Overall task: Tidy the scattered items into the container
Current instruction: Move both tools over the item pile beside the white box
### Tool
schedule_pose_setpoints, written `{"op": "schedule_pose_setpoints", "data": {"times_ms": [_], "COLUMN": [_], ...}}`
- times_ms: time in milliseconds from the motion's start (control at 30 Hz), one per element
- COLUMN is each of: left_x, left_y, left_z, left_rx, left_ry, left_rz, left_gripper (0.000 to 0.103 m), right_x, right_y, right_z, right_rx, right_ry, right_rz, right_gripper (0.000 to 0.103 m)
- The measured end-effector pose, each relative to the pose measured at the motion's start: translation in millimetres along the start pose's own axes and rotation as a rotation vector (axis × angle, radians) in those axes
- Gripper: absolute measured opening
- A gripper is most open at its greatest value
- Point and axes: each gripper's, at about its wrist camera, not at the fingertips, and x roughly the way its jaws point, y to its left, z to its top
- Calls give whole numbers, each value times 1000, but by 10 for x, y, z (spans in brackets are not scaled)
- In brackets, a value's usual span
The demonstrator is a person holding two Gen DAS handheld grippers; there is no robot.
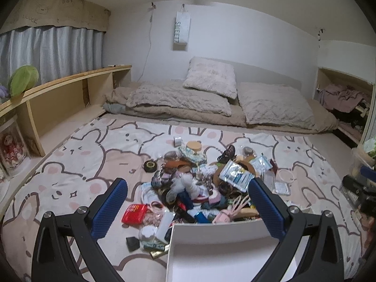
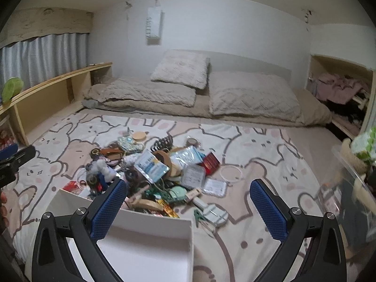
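Both claws are hovering wide open with nothing between the blue ribbed pads: the left gripper is sitting above the near edge of the mess, the right gripper is hanging over the right half of it. The shallow white cardboard box is lying open and looking empty on the pink-and-white bunny-print blanket, its far wall touching the heap of small mixed clutter, so carries are looking short. Most pieces are reading as light. The silver-and-blue foil sachet on top is looking thin, floppy and slick, so pinching it by a free edge is probably safer than squeezing the flat face. The red plastic packet is lying apart on the left with a clear edge for gripping. The round wooden lid at the far side is looking rigid and smooth, likely needing a grip across its rim. The clear thin ring is lying flat on the blanket to the right of the pile, hard to get a pad under, and the soft fabric underneath may be bunching. The green clothes peg just beside the box corner is looking stiff and easy across its body. Cords and straps in the middle are seeming tangled, so lifting one may be dragging neighbours along; what exactly is buried there is too cluttered to tell
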Motion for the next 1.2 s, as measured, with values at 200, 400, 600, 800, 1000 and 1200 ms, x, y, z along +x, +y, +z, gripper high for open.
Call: {"op": "schedule_pose_setpoints", "data": {"times_ms": [200,400,600,800,1000,1200], "left_x": [-42,-67,-121,-67,213,577], "left_y": [145,432,729,1085,1319,1354], "left_z": [-126,-250,-353,-409,-468,-418], "left_rx": [12,3,-9,-70,-104,-112], "left_ry": [43,83,91,101,149,210], "left_rz": [32,60,106,130,96,29], "left_gripper": [103,103,103,103,103,102], "right_x": [-83,-165,-162,-22,188,395], "right_y": [-151,-332,-502,-762,-1006,-1136], "right_z": [-82,-144,-200,-263,-317,-346], "right_rx": [-6,-4,-4,75,160,208], "right_ry": [23,41,41,60,92,100], "right_rz": [-44,-66,-81,-67,-65,-77], "right_gripper": [103,103,103,103,103,103]}}
